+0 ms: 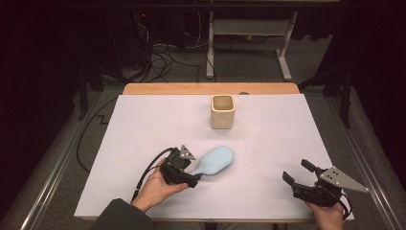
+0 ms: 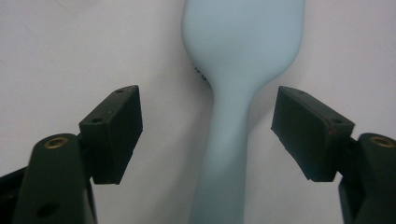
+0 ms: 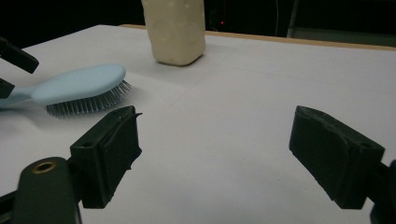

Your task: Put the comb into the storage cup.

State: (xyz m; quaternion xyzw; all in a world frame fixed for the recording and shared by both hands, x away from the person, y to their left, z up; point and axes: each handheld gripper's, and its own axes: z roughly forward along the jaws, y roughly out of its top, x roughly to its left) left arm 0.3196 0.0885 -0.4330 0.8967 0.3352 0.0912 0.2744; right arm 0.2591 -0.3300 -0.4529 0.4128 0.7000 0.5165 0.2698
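Note:
A light blue hairbrush (image 1: pixel 216 160) lies bristles down on the white table, its handle pointing toward the near left. My left gripper (image 1: pixel 195 178) is open with its jaws on either side of the hairbrush handle (image 2: pixel 229 149), not touching it. The brush head (image 3: pixel 81 86) and its grey bristles show at the left of the right gripper view. A cream square cup (image 1: pixel 223 111) stands upright at the back middle. My right gripper (image 1: pixel 298 172) is open near the front right edge, with nothing between its jaws.
The white sheet (image 1: pixel 268 143) covers the table, with a wooden edge (image 1: pixel 210 88) along the far side. Beyond the table are a dark floor, cables (image 1: pixel 158 57) and a grey desk frame (image 1: pixel 249 28).

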